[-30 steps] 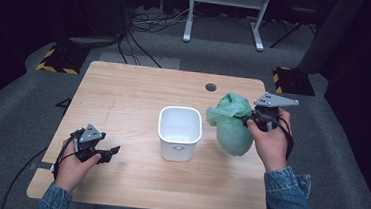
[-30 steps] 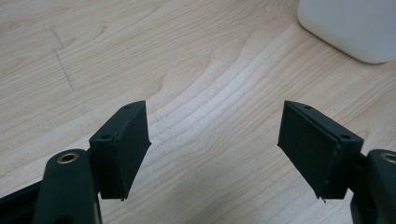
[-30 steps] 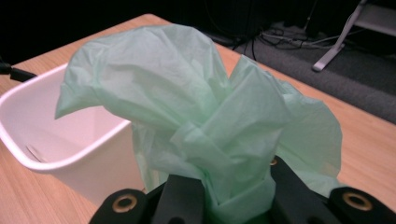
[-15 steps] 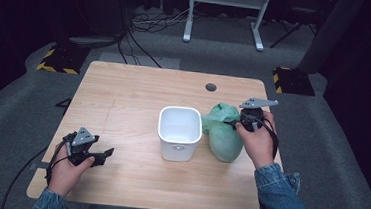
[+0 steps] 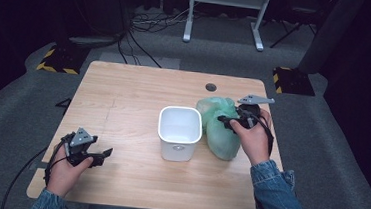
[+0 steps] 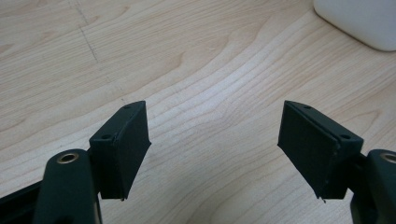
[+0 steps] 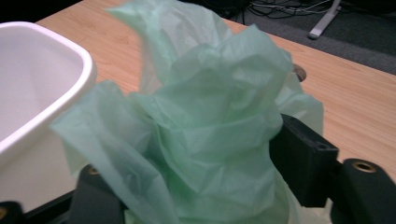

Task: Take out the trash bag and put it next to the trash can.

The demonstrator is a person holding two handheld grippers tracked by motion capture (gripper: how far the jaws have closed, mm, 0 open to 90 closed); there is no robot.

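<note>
A white plastic bin [image 5: 179, 132] stands empty in the middle of the wooden table [image 5: 139, 91]. Just right of it hangs a crumpled pale green plastic bag [image 5: 220, 127], and my right gripper [image 5: 228, 121] is shut on its upper part. In the right gripper view the green bag [image 7: 205, 140] bunches between the jaws, with the bin's rim [image 7: 86, 70] at the left. My left gripper [image 5: 103, 154] rests open near the table's front left corner. In the left gripper view its jaws stand wide apart over bare wood, left gripper [image 6: 212, 149] holding nothing.
A round cable hole [image 5: 211, 87] sits in the table near the back right. Behind the table stand a white desk frame [image 5: 225, 17] and loose cables [image 5: 150, 21] on the grey floor. The table's front edge lies close to my left hand.
My right gripper has carried the green bag leftward and slightly toward me, closer to the bin. My left gripper has drifted a little toward the front edge.
</note>
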